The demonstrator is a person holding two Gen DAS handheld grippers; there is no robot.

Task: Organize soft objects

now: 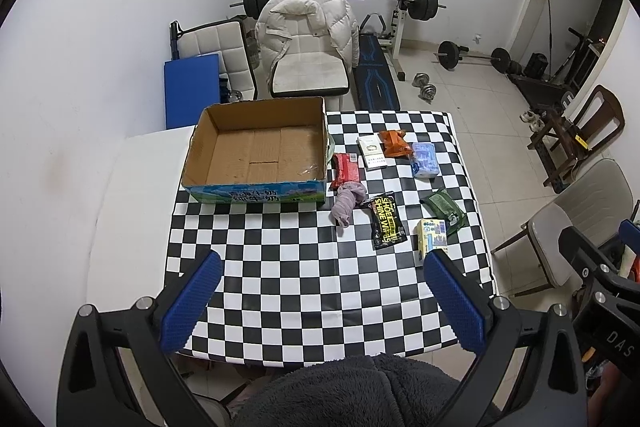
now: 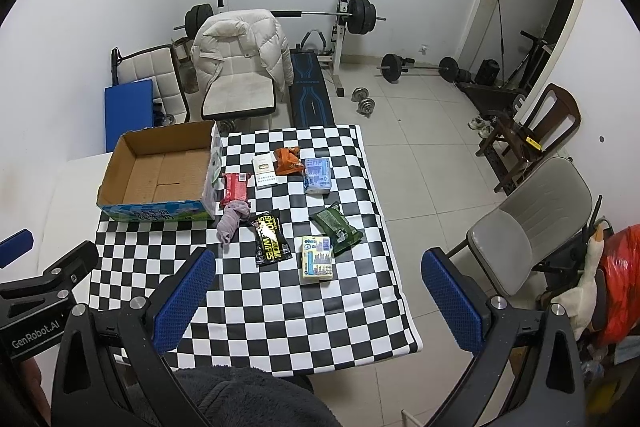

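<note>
Claws (image 1: 322,301) (image 2: 318,301) spread wide above checkered cloth (image 1: 280,267), nothing held.

One open brown cardboard box (image 1: 256,151), one crumpled mauve cloth (image 1: 347,201), seven packets (assorted colours), e.g. black wipes packet (image 1: 386,225).
</note>
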